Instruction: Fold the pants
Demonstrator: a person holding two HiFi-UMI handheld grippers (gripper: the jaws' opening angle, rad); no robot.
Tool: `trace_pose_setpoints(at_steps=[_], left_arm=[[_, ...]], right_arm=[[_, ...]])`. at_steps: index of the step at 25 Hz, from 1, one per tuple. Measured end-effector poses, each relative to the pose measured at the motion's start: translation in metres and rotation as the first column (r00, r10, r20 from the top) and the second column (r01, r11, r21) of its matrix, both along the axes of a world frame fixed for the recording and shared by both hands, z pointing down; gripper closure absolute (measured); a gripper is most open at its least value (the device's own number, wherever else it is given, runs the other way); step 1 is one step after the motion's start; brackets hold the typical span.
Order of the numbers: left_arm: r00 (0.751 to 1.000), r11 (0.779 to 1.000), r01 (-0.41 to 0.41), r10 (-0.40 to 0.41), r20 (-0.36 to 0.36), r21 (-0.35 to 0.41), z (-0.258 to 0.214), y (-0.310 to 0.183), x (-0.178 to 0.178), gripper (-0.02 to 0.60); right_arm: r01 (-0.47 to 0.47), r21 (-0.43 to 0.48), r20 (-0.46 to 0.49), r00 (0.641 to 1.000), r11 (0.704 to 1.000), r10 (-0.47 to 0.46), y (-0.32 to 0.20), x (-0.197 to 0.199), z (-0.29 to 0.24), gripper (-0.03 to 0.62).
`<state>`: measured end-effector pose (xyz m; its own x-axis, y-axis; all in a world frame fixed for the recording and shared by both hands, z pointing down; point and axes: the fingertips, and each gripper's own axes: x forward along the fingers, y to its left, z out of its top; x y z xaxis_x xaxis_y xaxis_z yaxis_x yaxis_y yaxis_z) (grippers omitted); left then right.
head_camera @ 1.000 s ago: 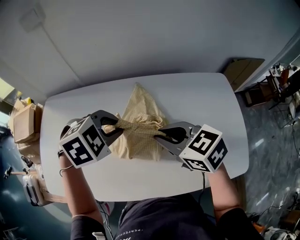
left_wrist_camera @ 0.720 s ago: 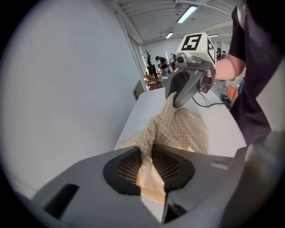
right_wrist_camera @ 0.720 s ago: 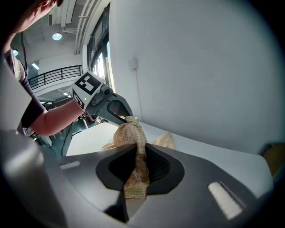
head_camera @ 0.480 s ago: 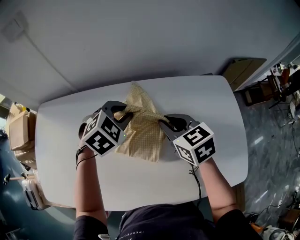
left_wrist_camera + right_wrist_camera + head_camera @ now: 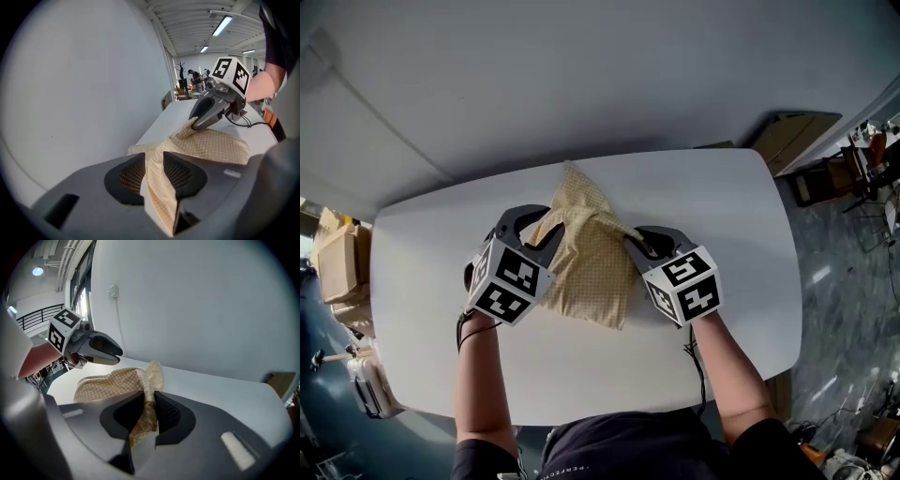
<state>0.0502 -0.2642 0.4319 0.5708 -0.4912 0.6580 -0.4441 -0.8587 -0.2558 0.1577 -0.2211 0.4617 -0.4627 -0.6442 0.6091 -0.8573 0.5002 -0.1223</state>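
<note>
we stand at the near edge of a white, rounded table, and its far edge runs along a plain grey wall. bare tabletop lies open to the left of our left hand and to the right of our right hand. a free band of it also runs between the cloth and our body. past the table's left end we see a cardboard box low on the floor. past the right end a flat brown board shows by the wall.

the pants, tan with a fine check, lie mid-table as a folded heap, and their pointed end reaches close to the far edge. our left gripper has a bunched band of the cloth at the heap's upper left side. its jaws have just been opening, yet in the left gripper view the band fills the gap and touches both pads. our right gripper pinches a narrow twist of cloth at the upper right side. its jaws have also just been easing apart, with the cloth touching both pads. a ridge of fabric runs between the two grips.

compared with a second ago, both grippers are farther from us and closer together. the edge that was stretched between them near our body now lies carried over the heap, toward the wall. the pointed end has kept its place.
</note>
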Motion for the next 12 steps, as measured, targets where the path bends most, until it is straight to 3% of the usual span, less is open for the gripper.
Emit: trace_pose_setpoints(at_steps=[7, 12], left_arm=[[1.000, 0.991, 0.013, -0.014, -0.007, -0.131, 0.037, 0.028, -0.001, 0.493], [0.998, 0.993, 0.059, -0.060, -0.007, -0.106, 0.041, 0.034, -0.003, 0.508]], right_arm=[[-0.057, -0.030, -0.031, 0.998, 0.998, 0.057, -0.005, 0.013, 0.016, 0.455], [-0.099, -0.019, -0.008, 0.995, 0.995, 0.099, -0.002, 0.023, 0.004, 0.413]])
